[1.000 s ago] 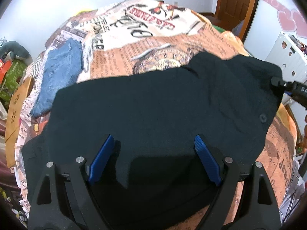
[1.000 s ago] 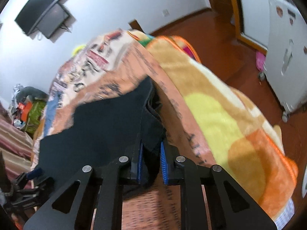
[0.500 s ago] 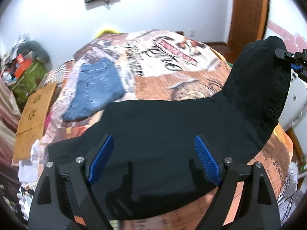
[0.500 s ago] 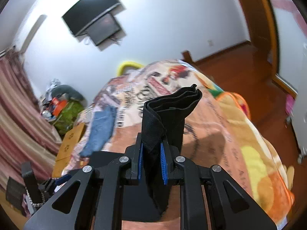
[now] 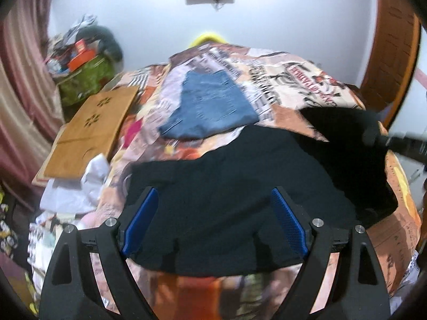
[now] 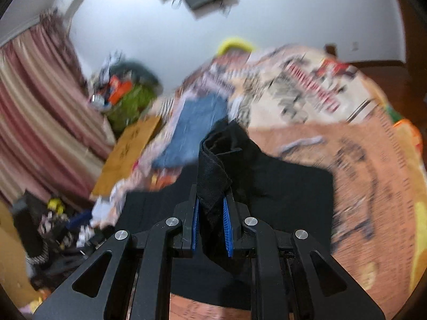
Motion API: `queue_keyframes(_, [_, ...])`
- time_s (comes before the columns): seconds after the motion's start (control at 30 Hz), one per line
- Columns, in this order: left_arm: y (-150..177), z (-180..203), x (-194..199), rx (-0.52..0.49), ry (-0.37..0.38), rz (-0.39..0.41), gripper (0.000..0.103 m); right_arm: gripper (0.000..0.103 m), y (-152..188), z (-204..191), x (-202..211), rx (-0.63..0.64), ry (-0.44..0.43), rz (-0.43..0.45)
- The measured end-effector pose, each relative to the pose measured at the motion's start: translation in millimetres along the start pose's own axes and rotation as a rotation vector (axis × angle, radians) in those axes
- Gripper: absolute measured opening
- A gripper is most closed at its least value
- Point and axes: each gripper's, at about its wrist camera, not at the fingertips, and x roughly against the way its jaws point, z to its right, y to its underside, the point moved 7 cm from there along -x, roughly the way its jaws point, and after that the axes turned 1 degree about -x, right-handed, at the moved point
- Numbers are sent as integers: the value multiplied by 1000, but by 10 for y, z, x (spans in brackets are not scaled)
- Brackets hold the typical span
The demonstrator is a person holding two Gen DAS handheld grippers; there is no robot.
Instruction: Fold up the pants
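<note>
black pants [image 6: 213, 176] pinched in right tongs [image 6: 212, 226], left tongs [image 5: 213, 221] wide above them

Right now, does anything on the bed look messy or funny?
Yes. One end of the black pants is bunched up, pinched in the right hand-held gripper, not lying flat. The left hand-held gripper hangs open above them. The jeans lie folded.

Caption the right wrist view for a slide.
Right gripper, jaws shut on a bunched edge of the black pants, above the printed bedspread.
</note>
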Motion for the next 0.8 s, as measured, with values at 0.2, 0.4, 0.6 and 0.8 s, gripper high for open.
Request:
queue_keyframes(0.2, [193,-181,-50,36,-27,-39,86,18,483,-155,-496,85,40,-158])
queue_keyframes(0.4, [169,-99,-116,36,-16,-53,87,48,510,-231,-421,108,-8,-223])
queue_keyframes(0.6, [-10,205,-104,-32,19,-34,87,48,457,-325,-201,155,-37,-186])
queue_keyframes(0.8, [-276,679,-222,-131,78,-36,88,48,85,59,160,185,58,-44])
